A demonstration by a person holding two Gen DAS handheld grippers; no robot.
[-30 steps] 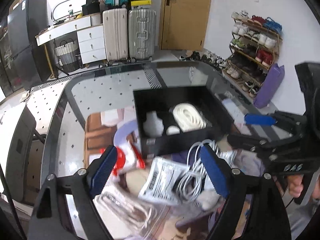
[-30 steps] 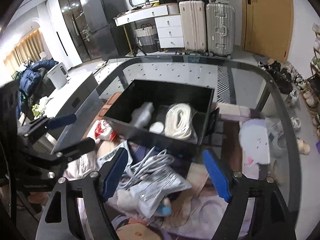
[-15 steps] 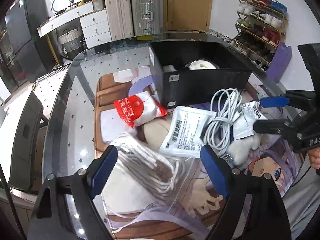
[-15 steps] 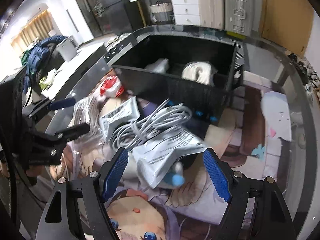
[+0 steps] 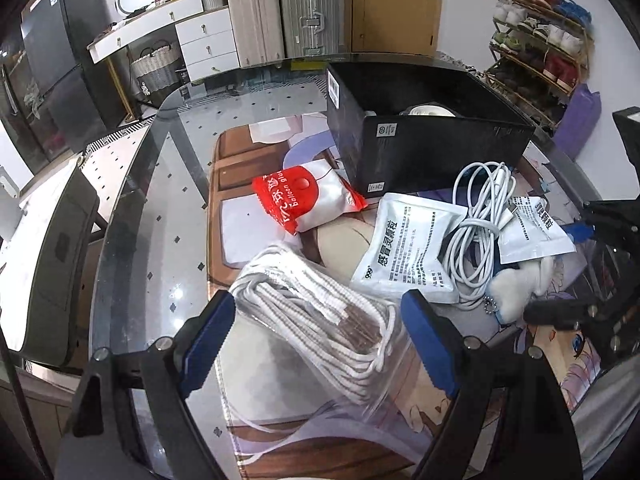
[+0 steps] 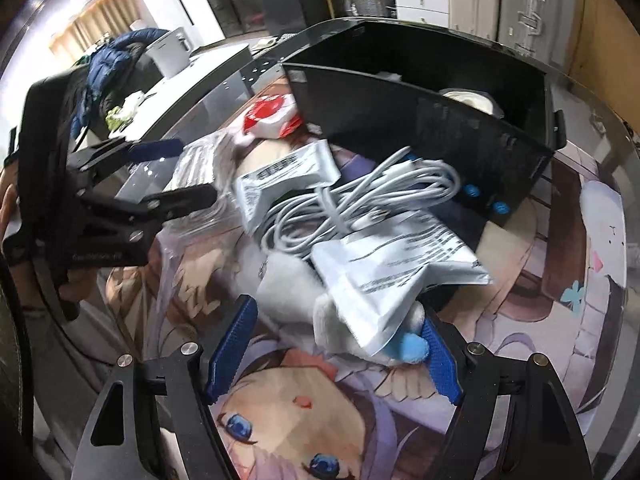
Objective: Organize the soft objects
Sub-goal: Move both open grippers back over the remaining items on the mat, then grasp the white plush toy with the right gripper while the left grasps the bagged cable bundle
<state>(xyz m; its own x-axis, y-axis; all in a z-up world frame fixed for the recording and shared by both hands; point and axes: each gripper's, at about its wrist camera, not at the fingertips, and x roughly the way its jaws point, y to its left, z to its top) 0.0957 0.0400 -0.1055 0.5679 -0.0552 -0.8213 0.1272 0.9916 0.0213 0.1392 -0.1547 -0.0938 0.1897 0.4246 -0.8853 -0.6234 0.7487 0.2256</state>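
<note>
A black box (image 5: 424, 140) stands on the glass table with a white coil inside. In front of it lie a red and white pouch (image 5: 304, 200), two white sachets (image 5: 408, 252), a white cable bundle (image 5: 480, 236) and a white and blue plush toy (image 6: 360, 320). My left gripper (image 5: 316, 344) is open, its jaws on either side of a clear bag of white cord (image 5: 320, 328). My right gripper (image 6: 336, 356) is open, its jaws on either side of the plush toy and the sachet (image 6: 392, 280) lying over it.
A printed anime mat (image 6: 280, 408) covers the glass table (image 5: 132, 240). Suitcases (image 5: 280, 12), drawers, a door and a shoe rack (image 5: 540, 40) stand behind. A chair (image 5: 48, 260) is left of the table.
Both grippers have dropped lower and pulled back from the black box. The left now straddles the bag of cord and the right straddles the plush toy. Both stay open.
</note>
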